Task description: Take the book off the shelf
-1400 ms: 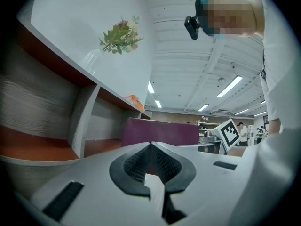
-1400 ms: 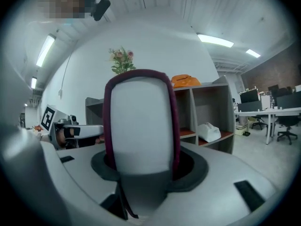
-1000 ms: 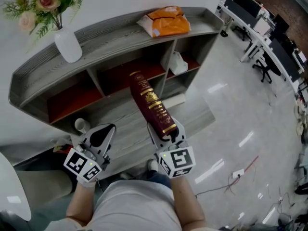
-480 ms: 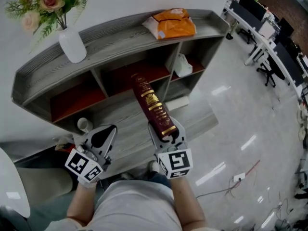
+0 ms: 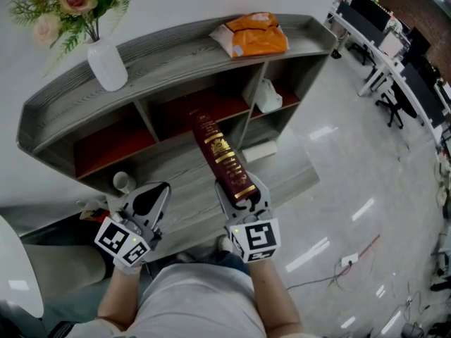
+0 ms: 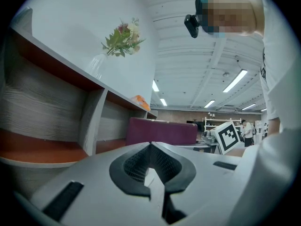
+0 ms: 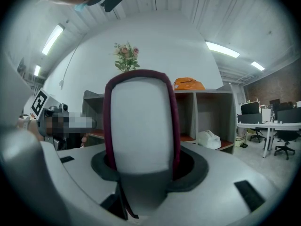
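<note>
**Book out of the shelf, held by one end**

My right gripper (image 5: pixel 243 196) is clamped on the lower end of the maroon book (image 5: pixel 224 157), which leans towards the shelf's (image 5: pixel 176 37) middle bay. My left gripper (image 5: pixel 144 206) is closed and empty. The risk, I judge, is the long book levering loose or its top clipping the shelf's divider (image 5: pixel 248 97). Open floor (image 5: pixel 352 160) lies right of the shelf.

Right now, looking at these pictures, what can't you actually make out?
1. Title on the book: in the head view the gold print on the spine is too small to read.
2. Middle of the shelf: in the right gripper view the book's page edge, clamped in the right gripper, fills the centre.
3. White bundle in the right compartment: in the head view the shelf top covers part of it, so what it is remains unclear.
</note>
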